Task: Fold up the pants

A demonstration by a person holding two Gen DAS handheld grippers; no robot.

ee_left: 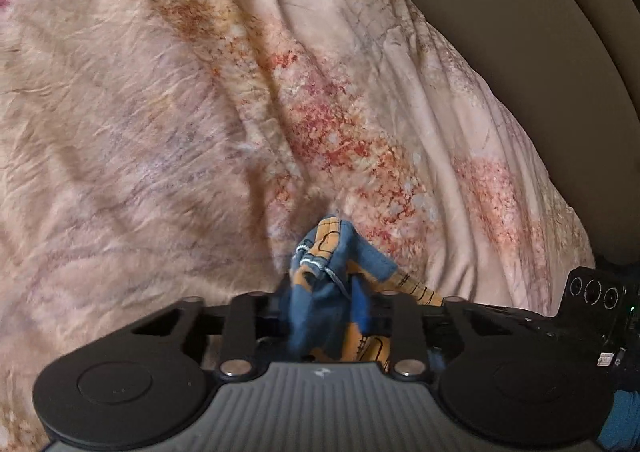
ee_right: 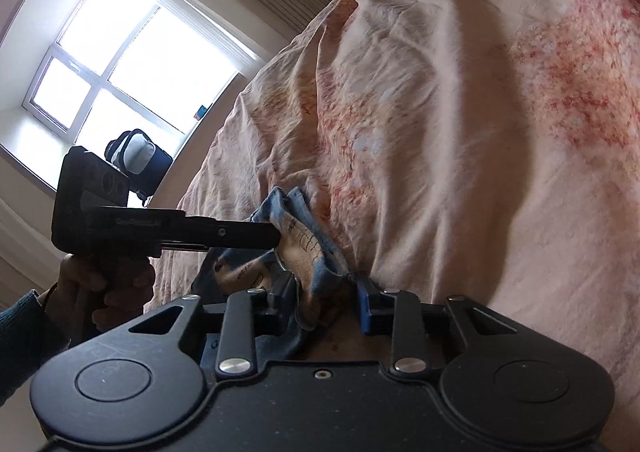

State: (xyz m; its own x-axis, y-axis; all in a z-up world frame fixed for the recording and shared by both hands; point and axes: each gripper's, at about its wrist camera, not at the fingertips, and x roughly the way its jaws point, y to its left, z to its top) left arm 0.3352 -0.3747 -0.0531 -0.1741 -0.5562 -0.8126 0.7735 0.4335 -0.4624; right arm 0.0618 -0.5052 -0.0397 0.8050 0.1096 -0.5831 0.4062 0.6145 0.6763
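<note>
The pants are blue with orange-tan patterned fabric, bunched up between my left gripper's jaws, which are shut on them above the bed. In the right wrist view the same pants are pinched in my right gripper, whose jaws stand closed on the cloth. The left gripper shows there from the side, at the left, its tip on the same bunch of fabric. Most of the pants hangs below the grippers, out of view.
A crumpled pink and cream floral bedsheet covers the bed below. A beige headboard or wall lies at the right. In the right wrist view a bright window and a dark bag stand beyond the bed's left edge.
</note>
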